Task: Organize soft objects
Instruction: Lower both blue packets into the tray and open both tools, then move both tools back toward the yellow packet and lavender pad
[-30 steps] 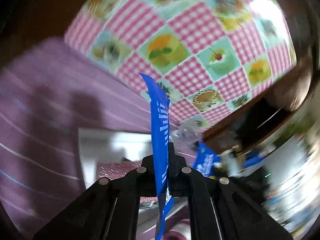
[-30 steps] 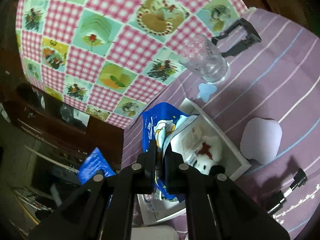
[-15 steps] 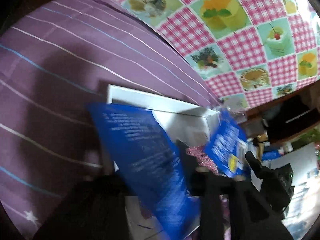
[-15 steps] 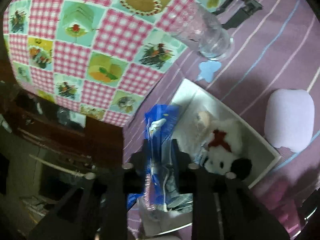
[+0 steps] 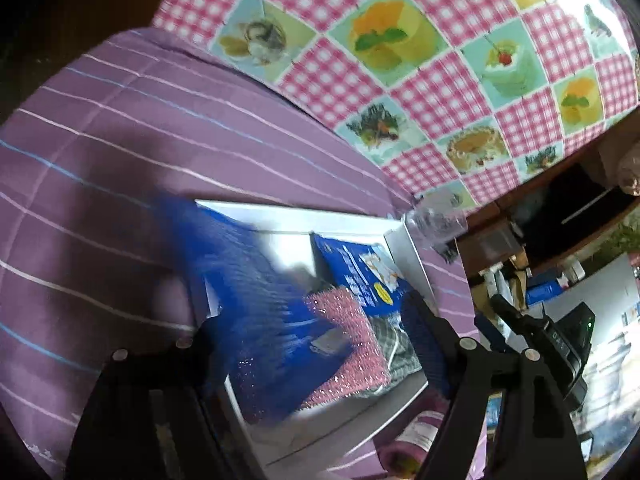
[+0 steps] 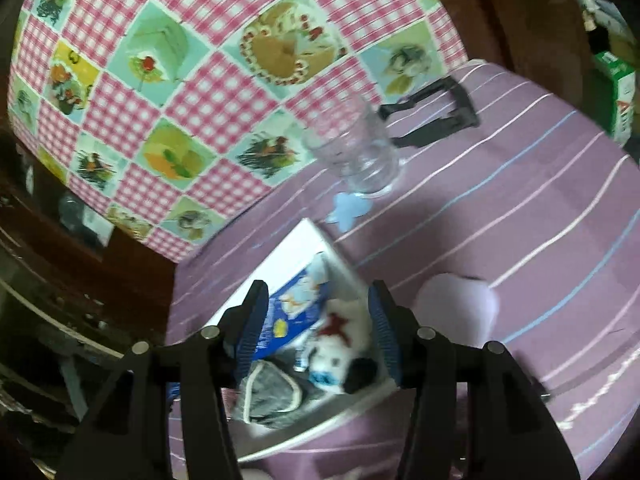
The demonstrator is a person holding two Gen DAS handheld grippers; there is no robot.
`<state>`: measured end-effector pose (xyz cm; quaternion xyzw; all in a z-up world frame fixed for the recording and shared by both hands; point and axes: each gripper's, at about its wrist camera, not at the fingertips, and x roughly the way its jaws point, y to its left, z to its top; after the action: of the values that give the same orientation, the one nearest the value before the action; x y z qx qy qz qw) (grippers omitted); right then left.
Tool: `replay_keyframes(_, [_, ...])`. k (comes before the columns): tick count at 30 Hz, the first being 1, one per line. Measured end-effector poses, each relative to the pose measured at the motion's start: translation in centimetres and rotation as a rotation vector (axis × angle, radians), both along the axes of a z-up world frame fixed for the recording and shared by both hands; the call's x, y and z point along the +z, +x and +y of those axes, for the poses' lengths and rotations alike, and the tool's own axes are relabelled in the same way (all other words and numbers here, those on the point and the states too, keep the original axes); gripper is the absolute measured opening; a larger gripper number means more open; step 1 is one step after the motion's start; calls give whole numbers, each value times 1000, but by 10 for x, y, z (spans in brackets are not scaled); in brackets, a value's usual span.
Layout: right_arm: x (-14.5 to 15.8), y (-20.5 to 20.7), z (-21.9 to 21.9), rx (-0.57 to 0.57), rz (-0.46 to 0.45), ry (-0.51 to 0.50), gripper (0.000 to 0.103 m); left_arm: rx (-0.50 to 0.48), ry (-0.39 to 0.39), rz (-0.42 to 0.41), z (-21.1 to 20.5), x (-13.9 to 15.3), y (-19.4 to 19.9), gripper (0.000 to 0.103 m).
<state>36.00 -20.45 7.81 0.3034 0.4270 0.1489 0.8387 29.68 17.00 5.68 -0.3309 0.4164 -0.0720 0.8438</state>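
A white box [image 5: 404,248] [image 6: 288,244] lies on the purple striped cloth. It holds a blue packet [image 5: 360,276] [image 6: 296,308], a pink glittery piece [image 5: 348,344], a grey checked cloth [image 6: 272,396] and a white plush toy [image 6: 340,352] with a red bow. My left gripper [image 5: 316,344] is open over the box; a second blue packet [image 5: 256,296], blurred, hangs loose between its fingers. My right gripper [image 6: 316,320] is open and empty above the box.
A clear glass [image 6: 360,156] stands behind the box, with a pale blue cut-out [image 6: 348,208] and a black clip [image 6: 436,116] near it. A pale lilac pad [image 6: 460,304] lies right of the box. A pink checked tablecloth [image 5: 400,60] covers the far side.
Both grippers have opened. The right one has let go of its blue packet, which now lies in the box. The left one's blue packet has slipped free and is dropping toward the box.
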Motion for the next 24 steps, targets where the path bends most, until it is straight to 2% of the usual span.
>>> replay_keyframes(4, [-1,1,-10,2,35,31,53,-32,-13,7,-5,-10,6,77])
replay_keyframes(7, [5,-2,-10,14,28,20,53,-43,16,-23,-9,-4,3,77])
replay_keyframes(11, [14,-7,-3,46,12,-10,53,7,158,-41,-9,15,-8,77])
replay_keyframes(13, [16,-8,1,61,14,-31,53,24,229,-13,-8,20,-11,78])
replay_keyframes(16, [19,-9,4,76,19,-43,53,53,341,75,-6,22,-13,78])
replay_keyframes(19, [19,-10,2,83,22,-45,53,69,374,107,-4,21,-15,78])
replay_keyframes(24, [19,-9,-4,77,32,-65,53,68,379,74,-9,32,-21,77])
